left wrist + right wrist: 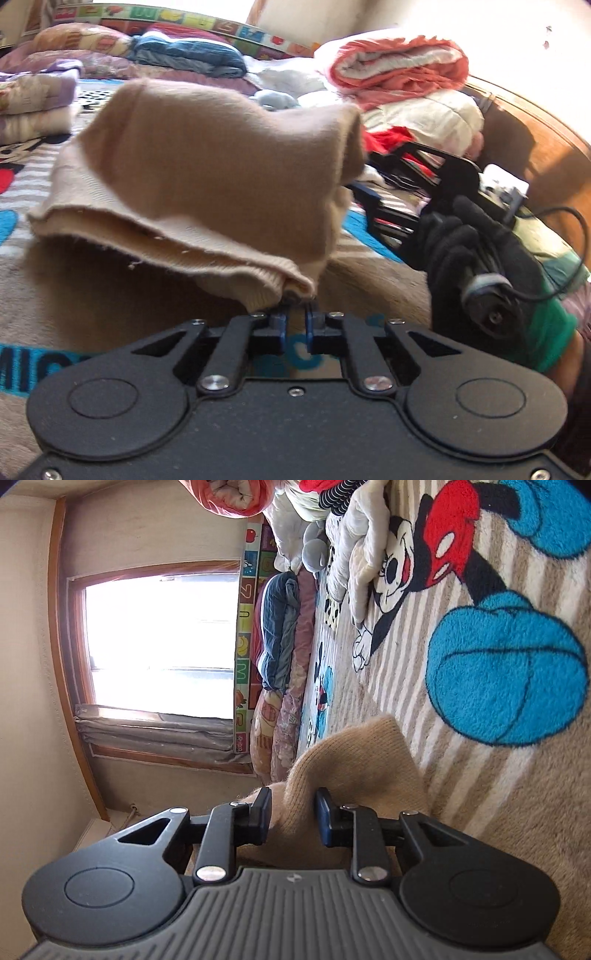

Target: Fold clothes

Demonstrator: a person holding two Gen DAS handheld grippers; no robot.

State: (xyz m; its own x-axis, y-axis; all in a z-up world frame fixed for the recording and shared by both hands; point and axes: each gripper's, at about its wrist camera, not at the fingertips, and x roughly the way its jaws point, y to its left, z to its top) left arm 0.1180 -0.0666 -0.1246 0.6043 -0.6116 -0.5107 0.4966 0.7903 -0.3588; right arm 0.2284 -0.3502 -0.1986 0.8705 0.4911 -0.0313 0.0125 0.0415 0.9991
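Black linkage of the left gripper fills the bottom of the left wrist view, its blue-tipped fingers drawn close and pinching the ribbed hem corner of a tan knit garment. That garment hangs lifted above the cartoon-print blanket, soft and fuzzy, doubled over so two hem edges run side by side, slightly frayed. To the right, a black-gloved hand grips the handle of the right gripper, whose tips reach the far edge of the same cloth. Behind lie a rolled coral blanket and a blue bundle. From the right wrist view, which is tipped sideways, the right gripper has its two fingers on either side of a thick fold of the tan knit, squeezing it between them. The cloth rises off the striped cartoon-print blanket; a bright window glows at left.
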